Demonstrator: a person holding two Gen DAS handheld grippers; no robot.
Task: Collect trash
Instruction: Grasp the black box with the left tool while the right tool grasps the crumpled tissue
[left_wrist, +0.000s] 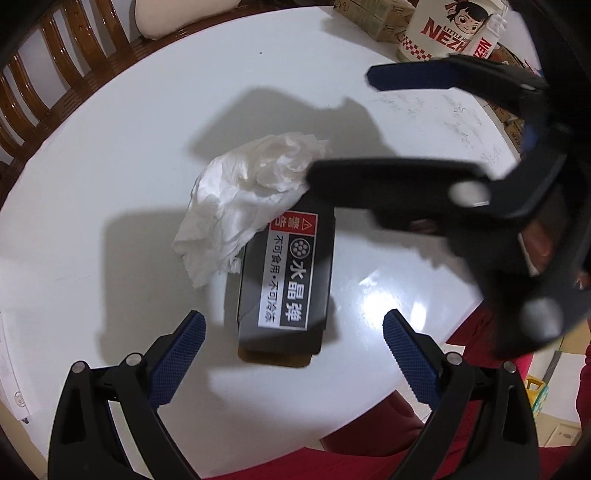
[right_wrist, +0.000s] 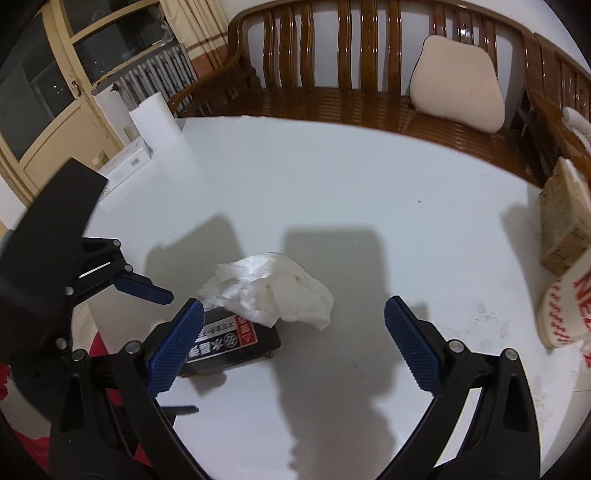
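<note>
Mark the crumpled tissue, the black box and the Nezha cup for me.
crumpled tissue (left_wrist: 236, 218), left wrist view, middle of the wad.
black box (left_wrist: 291, 284), left wrist view, its printed top label.
Nezha cup (left_wrist: 448, 31), left wrist view, side wall by the red lettering.

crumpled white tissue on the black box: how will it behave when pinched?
The crumpled white tissue will probably crush flat between the pads, being loose folds. It looks very light, so it should lift easily. It drapes over the black printed box and the white table, so its edge may drag.
</note>
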